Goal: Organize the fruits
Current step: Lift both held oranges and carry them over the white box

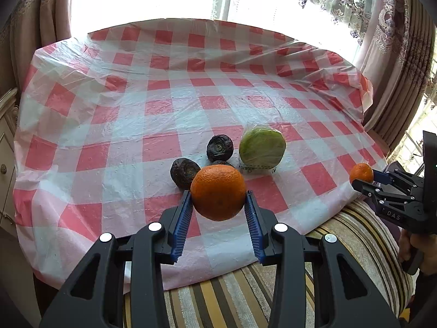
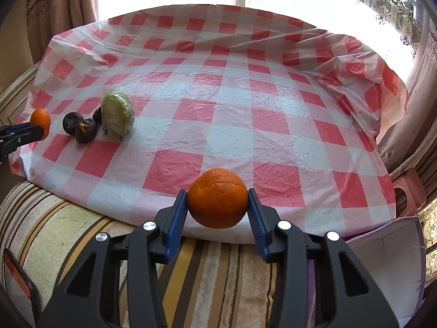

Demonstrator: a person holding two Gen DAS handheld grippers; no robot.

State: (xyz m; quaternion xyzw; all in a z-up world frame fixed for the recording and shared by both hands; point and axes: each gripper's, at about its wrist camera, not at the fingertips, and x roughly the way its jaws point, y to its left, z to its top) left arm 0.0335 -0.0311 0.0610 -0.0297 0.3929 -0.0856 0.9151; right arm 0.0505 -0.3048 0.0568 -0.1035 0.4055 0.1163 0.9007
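Clearly, both tools are loaded. The left gripper point(image 1: 218, 199), black with ribbed blue pads, is clamped on a round orange citrus fruit point(image 1: 218, 192), its two jaws pressing the fruit's flanks and holding it clear of the red-and-white checked plastic tablecloth point(image 1: 164, 104). The right gripper point(image 2: 217, 201) is clamped the same way on a second round orange citrus fruit point(image 2: 217, 198), which hangs over the near edge of that tablecloth, above the striped upholstered seat point(image 2: 213, 273) in front of it.

Taking the pale green plastic-wrapped half cabbage point(image 1: 262, 147) as the landmark (it stands on its cut base on the near part of the cloth): three dark, wrinkled purple-brown round fruits point(image 1: 220, 147) lie in a tight cluster just beside it on its left. One sits close against the cabbage, one point(image 1: 184, 172) lies further left and nearer the cloth's edge, and the third is mostly hidden behind the left gripper's orange in the left wrist view. That orange hangs in front of the cluster, to the left of the cabbage. The right gripper's orange is well to the cabbage's right, out beyond the cloth's near corner. A person's hand point(image 1: 418, 248) grips the right tool's handle.

Behind the table, patterned curtains point(image 1: 390, 27) frame a bright window.
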